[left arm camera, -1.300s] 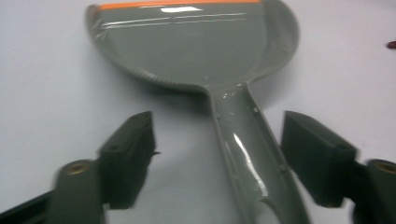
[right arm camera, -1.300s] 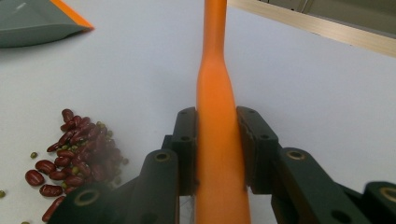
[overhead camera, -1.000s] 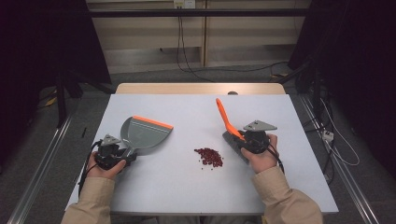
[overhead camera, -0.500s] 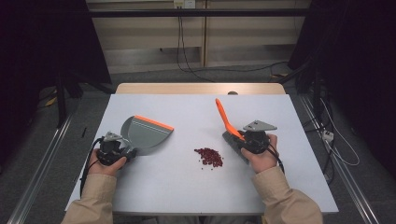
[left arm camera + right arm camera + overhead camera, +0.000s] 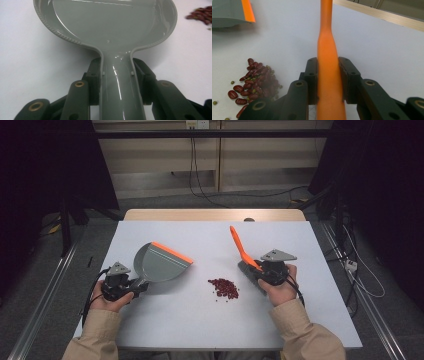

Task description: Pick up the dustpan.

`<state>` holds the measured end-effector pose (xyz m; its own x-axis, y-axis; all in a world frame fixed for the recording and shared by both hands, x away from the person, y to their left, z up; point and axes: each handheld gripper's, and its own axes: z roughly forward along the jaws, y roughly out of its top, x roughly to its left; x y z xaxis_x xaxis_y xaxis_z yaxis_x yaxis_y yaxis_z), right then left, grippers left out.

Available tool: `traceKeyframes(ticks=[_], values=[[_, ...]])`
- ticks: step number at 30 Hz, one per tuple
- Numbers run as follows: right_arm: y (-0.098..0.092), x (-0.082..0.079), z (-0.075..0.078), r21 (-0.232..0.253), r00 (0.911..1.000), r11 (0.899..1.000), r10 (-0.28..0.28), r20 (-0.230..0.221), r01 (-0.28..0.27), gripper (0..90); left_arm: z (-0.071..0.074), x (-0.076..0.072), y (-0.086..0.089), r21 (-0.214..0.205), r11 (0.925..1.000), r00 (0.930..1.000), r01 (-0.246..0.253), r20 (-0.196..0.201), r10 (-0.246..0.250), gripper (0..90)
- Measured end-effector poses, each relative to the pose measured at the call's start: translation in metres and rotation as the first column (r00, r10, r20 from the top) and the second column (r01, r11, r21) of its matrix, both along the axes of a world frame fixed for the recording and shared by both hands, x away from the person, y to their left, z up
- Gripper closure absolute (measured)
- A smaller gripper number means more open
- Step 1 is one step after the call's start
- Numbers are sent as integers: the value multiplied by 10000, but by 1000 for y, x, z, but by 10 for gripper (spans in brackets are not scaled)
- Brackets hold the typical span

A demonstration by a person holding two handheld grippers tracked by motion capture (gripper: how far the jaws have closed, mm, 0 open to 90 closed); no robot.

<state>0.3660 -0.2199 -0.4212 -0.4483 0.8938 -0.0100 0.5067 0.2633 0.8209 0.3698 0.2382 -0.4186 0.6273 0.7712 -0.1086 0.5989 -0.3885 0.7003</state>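
Note:
A grey dustpan [image 5: 160, 262] with an orange front lip lies flat on the left of the table. My left gripper [image 5: 136, 285] has just been closing, and its jaws now press both sides of the pan's handle [image 5: 117, 85]. On the right, my right gripper [image 5: 255, 270] is shut on the orange handle [image 5: 327, 50] of a small brush [image 5: 240, 245]. The handle slants up and away, and the grey bristles sit low by the gripper. A small pile of red beans [image 5: 224, 288] lies between the two grippers, also beside the right jaws [image 5: 254, 80].
The white table top [image 5: 200, 325] ends in a wooden strip [image 5: 215, 215] at the far side. Cables run on the floor beyond it and to the right. A few green beans are mixed into the pile.
The left gripper has edged slightly toward the dustpan and closed on its handle. The right gripper, the brush and the beans have not moved.

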Motion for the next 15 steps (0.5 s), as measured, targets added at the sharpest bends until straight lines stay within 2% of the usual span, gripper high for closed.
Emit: traceKeyframes(ticks=[7, 9, 15], values=[[0, 0, 0, 28, 10000, 10000, 28, -12, -28, 714, 6, -11, -9, -100, 9941, 9942, 1077, -34, -1077, 627], [1, 0, 0, -11, 10000, 10000, 45, -9, -45, 714, 5, -15, -13, -110, 9889, 9889, 1485, -80, -1486, 627], [0, 0, 0, -5, 10000, 10000, 66, 22, -66, 713, -2, -22, -21, -49, 9763, 9756, 2162, -367, -2163, 627]])
